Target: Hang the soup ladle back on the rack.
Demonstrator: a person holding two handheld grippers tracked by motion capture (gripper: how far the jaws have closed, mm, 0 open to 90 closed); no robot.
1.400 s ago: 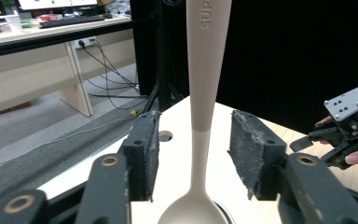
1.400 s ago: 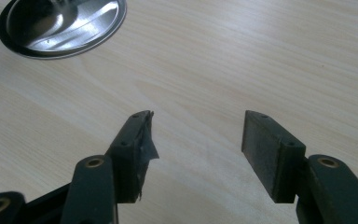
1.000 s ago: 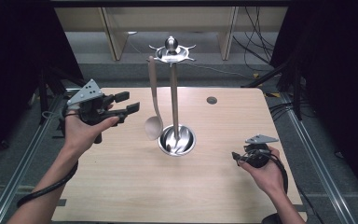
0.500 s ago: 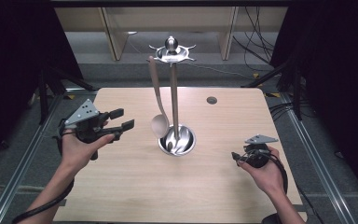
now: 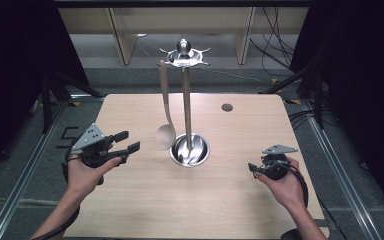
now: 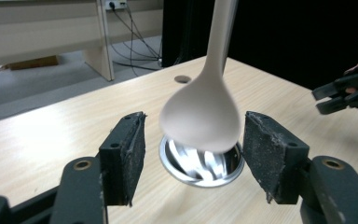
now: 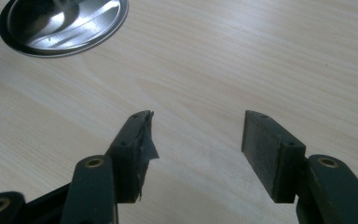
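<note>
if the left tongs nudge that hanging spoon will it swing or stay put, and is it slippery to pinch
The spoon hangs freely from the rack top, bowl clear of the table, so a nudge would probably set it swinging. Its bowl looks smooth and rounded, so it may slip between the left tongs. It looks stiff, not floppy.

A spoon (image 5: 165,134) hangs left of the stand's pole (image 5: 186,107), above its base (image 5: 190,150).

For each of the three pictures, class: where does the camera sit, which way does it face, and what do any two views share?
High view: above the person's side, facing forward and down; both forearms, left gripper, right gripper.
Left gripper view: rides the left gripper, facing the hanging spoon; open jaws.
Right gripper view: rides the right gripper, facing the table; open jaws.
Shared: the stand's steel base.
</note>
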